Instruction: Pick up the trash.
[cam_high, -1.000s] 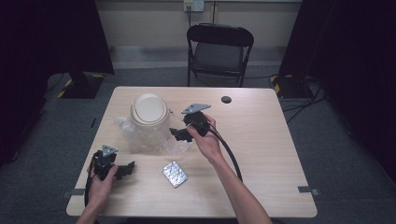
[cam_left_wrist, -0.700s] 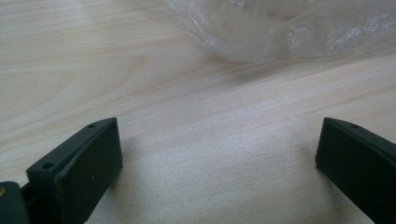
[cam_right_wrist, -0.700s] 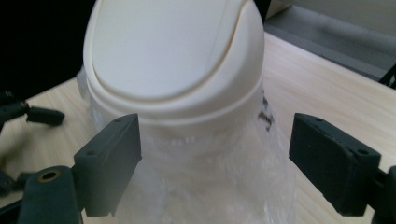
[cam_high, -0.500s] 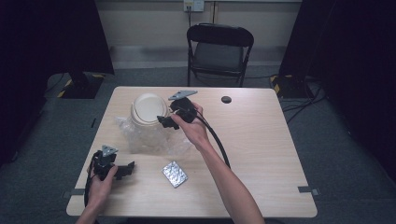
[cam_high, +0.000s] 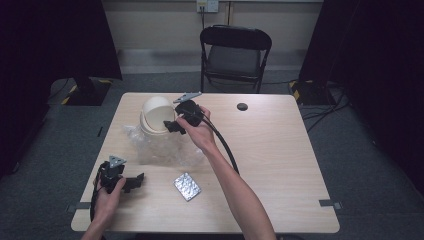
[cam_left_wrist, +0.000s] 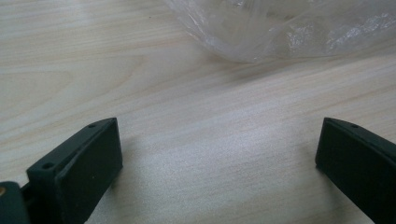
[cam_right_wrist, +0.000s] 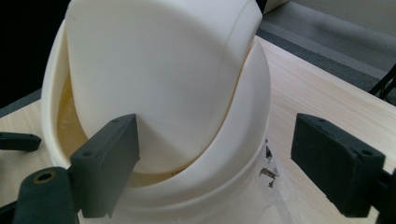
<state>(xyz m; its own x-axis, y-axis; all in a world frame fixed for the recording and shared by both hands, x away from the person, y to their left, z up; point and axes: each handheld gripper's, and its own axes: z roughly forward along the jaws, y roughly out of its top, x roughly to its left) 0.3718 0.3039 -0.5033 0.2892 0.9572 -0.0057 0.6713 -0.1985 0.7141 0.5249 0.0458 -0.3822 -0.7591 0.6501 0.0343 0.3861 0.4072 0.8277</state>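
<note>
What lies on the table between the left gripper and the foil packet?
Bare table: in the high view nothing lies between the left gripper and the foil packet.

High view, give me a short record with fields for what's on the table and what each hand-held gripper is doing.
table: light wood
bin: cream, swing lid tilted, at far left part of table
plastic bag: clear, crumpled, under and in front of the bin
foil packet: silvery, flat, near front edge
black disc: small, far side
right hand-held gripper: open, at the bin lid
left hand-held gripper: open, low over bare wood
</note>
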